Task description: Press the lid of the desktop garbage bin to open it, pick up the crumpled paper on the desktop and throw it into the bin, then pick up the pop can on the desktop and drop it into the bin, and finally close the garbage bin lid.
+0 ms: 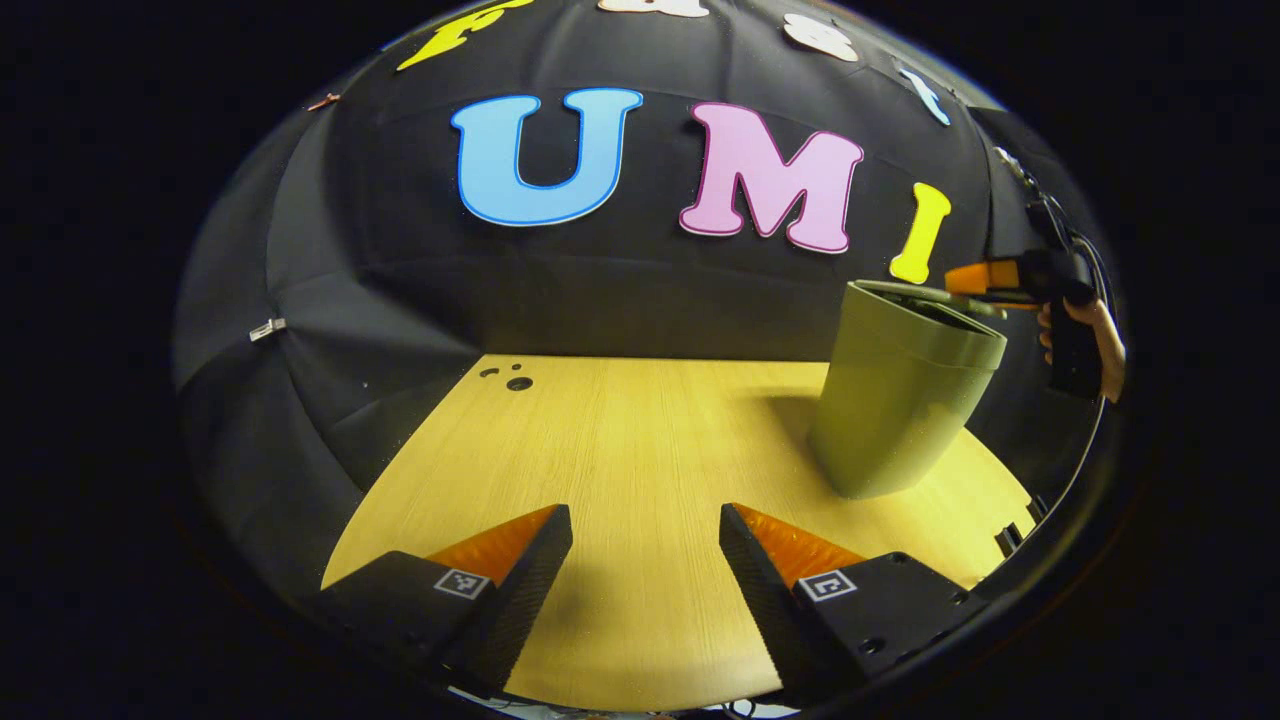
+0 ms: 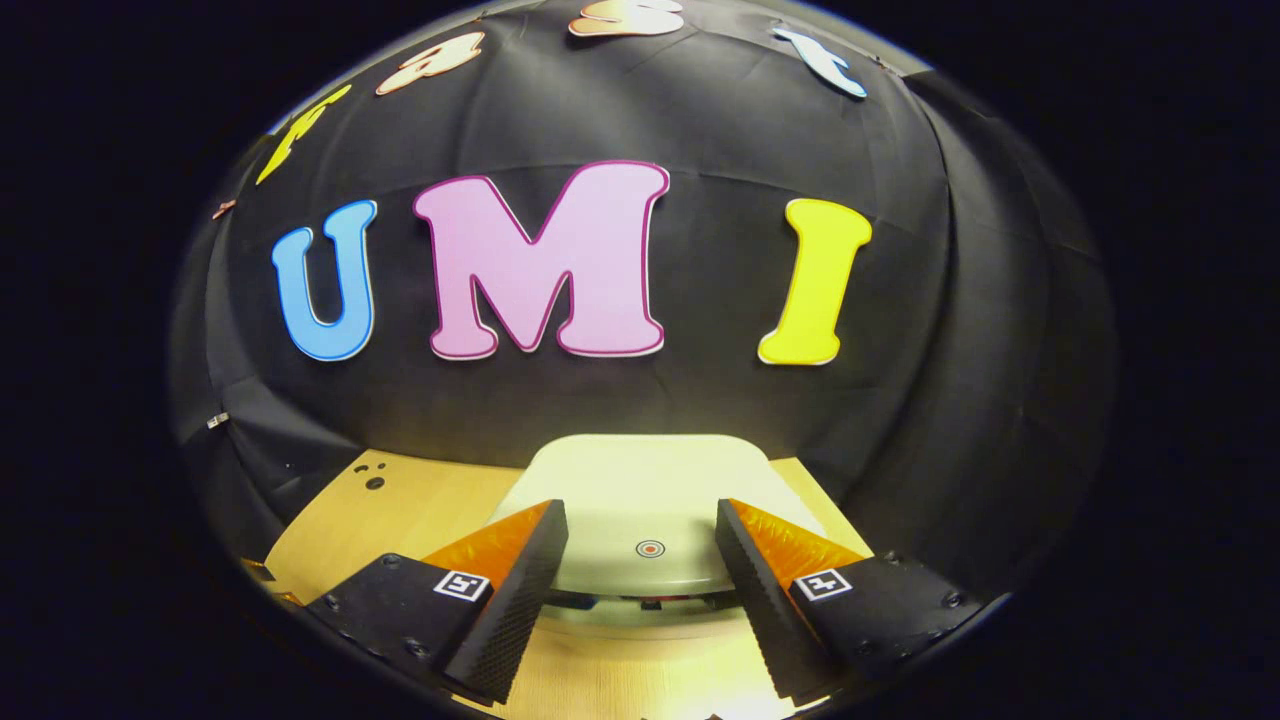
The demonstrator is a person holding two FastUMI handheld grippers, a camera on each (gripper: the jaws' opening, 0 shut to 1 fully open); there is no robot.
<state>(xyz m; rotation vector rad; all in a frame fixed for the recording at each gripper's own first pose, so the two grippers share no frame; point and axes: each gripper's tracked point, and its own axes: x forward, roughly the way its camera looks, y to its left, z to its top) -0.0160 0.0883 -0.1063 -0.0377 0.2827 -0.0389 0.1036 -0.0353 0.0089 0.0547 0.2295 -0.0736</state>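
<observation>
From the left gripper view, I note my left gripper (image 1: 645, 560) spread wide and empty over the wooden desktop (image 1: 620, 440); the green garbage bin (image 1: 900, 400) stands to its right, and the right gripper (image 1: 985, 280) sits at the bin's rim with a hand (image 1: 1090, 335) holding it. From the right gripper view, my right gripper (image 2: 640, 560) is wide apart, straddling the bin lid (image 2: 640, 480) with its red target mark (image 2: 650, 548) between the fingers. I judge the press should land squarely on that mark, straight down, without tipping the bin. Paper and can unseen.

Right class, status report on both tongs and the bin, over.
Left tongs open, low over the table. Right tongs open, above the bin lid. Lid slightly ajar on the bin. Nothing in the way.
</observation>
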